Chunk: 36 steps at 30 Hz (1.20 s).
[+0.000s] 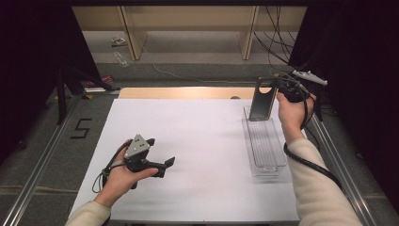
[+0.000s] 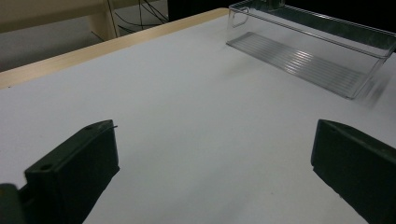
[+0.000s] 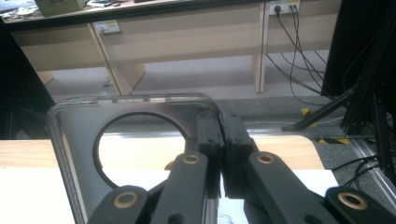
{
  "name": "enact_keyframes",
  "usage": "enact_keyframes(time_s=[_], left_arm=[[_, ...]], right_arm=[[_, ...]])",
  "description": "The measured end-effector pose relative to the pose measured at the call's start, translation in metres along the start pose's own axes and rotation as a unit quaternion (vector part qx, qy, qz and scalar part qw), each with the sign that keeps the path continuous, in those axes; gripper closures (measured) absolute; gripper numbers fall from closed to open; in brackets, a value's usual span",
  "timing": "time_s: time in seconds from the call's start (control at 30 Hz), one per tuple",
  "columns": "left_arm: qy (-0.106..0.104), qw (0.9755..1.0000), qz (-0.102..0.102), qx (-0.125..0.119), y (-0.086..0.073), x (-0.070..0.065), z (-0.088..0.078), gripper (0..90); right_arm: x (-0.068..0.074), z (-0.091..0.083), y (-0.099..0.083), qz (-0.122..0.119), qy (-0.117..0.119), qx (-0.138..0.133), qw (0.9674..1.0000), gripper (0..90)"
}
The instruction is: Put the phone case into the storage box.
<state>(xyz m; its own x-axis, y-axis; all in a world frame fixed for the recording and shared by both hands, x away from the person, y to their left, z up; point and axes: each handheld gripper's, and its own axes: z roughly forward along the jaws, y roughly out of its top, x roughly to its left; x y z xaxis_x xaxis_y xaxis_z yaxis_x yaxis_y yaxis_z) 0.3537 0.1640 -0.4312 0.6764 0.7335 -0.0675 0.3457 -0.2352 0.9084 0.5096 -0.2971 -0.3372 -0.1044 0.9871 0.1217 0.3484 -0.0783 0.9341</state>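
Observation:
A long clear plastic tray (image 1: 250, 141) lies on the white table top (image 1: 197, 141) at the right, its ribbed floor (image 2: 299, 58) bare. At its far end a clear plastic piece with a round hole (image 1: 262, 100) stands upright and tilted. My right gripper (image 1: 278, 92) is shut on that piece's edge, and in the right gripper view the jaws (image 3: 219, 125) pinch the wall beside the hole (image 3: 140, 144). My left gripper (image 1: 161, 151) rests low over the table at the left, open, with nothing between its fingers (image 2: 212, 154).
A wooden strip (image 1: 188, 92) borders the table's far edge. Metal rails (image 1: 329, 146) run along both sides. A floor mark "5" (image 1: 81, 128) lies at the left. Light wooden desk legs (image 3: 116, 60) and hanging cables (image 3: 299, 51) stand beyond the table.

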Motion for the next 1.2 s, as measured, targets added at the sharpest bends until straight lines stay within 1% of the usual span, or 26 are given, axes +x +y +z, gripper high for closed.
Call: enact_keyframes(time_s=[1.2], left_arm=[[-0.001, 1.0, -0.001, 0.0, -0.001, 0.001, 0.0, 0.5]], right_arm=[[0.001, 0.012, 0.003, -0.004, -0.008, 0.01, 0.9999, 88.6]])
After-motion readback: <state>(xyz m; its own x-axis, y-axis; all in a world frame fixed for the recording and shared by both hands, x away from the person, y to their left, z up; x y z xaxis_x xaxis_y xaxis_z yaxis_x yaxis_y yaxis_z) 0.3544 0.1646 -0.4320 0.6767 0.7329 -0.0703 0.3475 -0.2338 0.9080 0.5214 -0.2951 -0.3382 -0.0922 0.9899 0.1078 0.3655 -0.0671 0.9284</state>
